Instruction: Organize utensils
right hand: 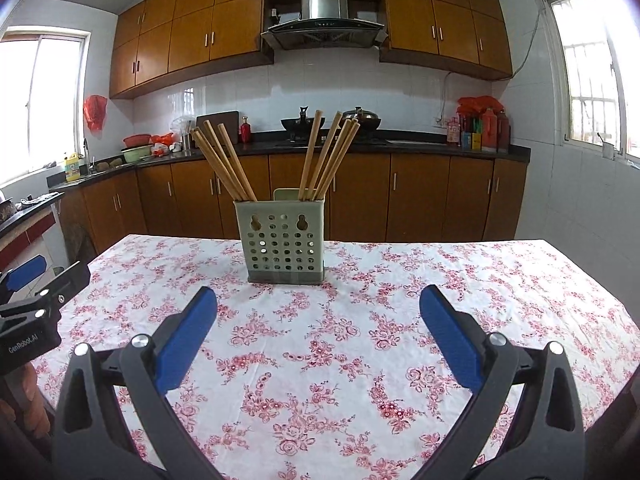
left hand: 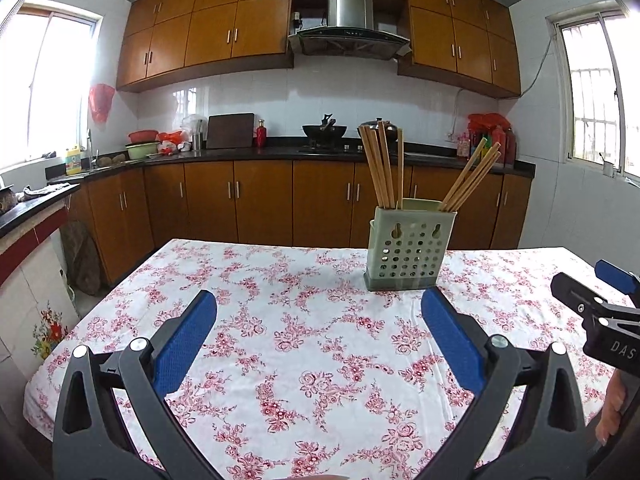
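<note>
A pale green perforated utensil holder [left hand: 410,250] stands upright on the floral tablecloth [left hand: 300,320], toward the far edge. Several wooden chopsticks [left hand: 382,166] stand in its left part and more chopsticks [left hand: 472,178] lean in its right part. In the right wrist view the holder [right hand: 284,240] is straight ahead, with chopsticks [right hand: 224,164] fanned left and right. My left gripper [left hand: 320,304] is open and empty, short of the holder. My right gripper [right hand: 318,300] is open and empty, also short of it. Each gripper shows at the other view's edge.
The table's far edge [right hand: 320,240] lies just behind the holder. Beyond a gap of floor stand wooden kitchen cabinets [left hand: 260,200], with a dark counter carrying a wok [left hand: 324,130], bottles and bowls. A low counter [left hand: 32,208] stands at the left.
</note>
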A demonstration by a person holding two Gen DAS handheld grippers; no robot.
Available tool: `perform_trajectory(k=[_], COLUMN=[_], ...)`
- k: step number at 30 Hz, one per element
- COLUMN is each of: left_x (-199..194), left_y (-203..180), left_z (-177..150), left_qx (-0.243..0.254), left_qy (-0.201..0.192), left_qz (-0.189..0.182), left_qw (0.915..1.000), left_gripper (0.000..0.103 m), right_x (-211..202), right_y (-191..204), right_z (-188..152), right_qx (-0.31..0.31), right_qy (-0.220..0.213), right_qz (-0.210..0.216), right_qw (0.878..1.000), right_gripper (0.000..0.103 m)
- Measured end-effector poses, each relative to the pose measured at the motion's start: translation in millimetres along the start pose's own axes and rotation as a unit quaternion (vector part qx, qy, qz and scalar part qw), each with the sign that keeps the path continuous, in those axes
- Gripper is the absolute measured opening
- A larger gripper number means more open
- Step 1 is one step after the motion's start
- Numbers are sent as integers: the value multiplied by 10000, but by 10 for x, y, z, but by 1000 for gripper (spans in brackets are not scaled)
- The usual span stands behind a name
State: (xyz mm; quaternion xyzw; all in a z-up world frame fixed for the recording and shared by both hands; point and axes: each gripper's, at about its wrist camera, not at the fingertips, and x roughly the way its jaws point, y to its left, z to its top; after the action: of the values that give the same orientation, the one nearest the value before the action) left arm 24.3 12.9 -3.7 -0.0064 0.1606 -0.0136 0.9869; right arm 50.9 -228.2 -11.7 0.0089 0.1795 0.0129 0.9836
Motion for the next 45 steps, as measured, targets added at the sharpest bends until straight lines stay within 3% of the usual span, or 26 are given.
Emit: perform_trajectory(k=[45], left_x=[-31], left_y=[-72], left_z=[-1], left_qx=[-35], left_qy=[49], left_qz=[-60], left_qw=[10000], left_gripper=[101], right_x=[3], right_y=[12], right_z=[-35], right_qx=[48], right_qy=[-4], right_qz=[-10], right_qw=[10000], right_gripper=[99])
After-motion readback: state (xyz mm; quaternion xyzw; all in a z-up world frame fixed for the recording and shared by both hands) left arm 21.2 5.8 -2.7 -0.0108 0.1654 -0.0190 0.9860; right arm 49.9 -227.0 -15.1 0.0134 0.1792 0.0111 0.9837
